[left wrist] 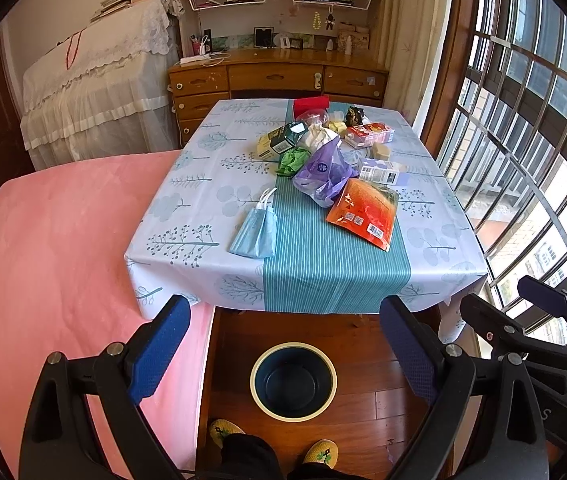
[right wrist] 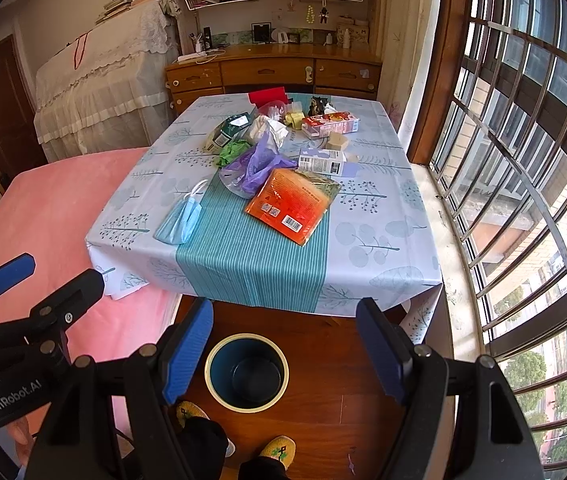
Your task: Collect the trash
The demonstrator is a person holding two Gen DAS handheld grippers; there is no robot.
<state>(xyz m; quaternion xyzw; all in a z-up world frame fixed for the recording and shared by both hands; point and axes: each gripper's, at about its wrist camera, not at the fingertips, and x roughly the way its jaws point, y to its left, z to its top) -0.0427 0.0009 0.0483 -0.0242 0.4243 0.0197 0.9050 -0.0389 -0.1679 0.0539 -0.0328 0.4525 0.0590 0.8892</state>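
Trash lies on the table point(left wrist: 187, 248) point(right wrist: 383, 272): blue face masks point(left wrist: 254, 229) point(right wrist: 180, 221), an orange packet point(left wrist: 365, 212) point(right wrist: 292, 205), a purple plastic bag point(left wrist: 323, 172) point(right wrist: 257, 170), green wrapping point(left wrist: 293, 160) point(right wrist: 232, 151), cartons and boxes behind. A dark bin with a cream rim point(left wrist: 293, 379) point(right wrist: 246, 372) stands empty on the floor below the table's near edge. My left gripper point(left wrist: 287, 348) is open and empty above the bin. My right gripper point(right wrist: 285, 350) is open and empty, also above the bin.
A pink bed point(left wrist: 51, 248) point(right wrist: 43, 208) lies left of the table. A barred window point(left wrist: 531, 152) point(right wrist: 523, 160) runs along the right. A wooden dresser point(left wrist: 279, 76) stands behind the table. The person's yellow slippers point(left wrist: 321, 452) are on the wood floor near the bin.
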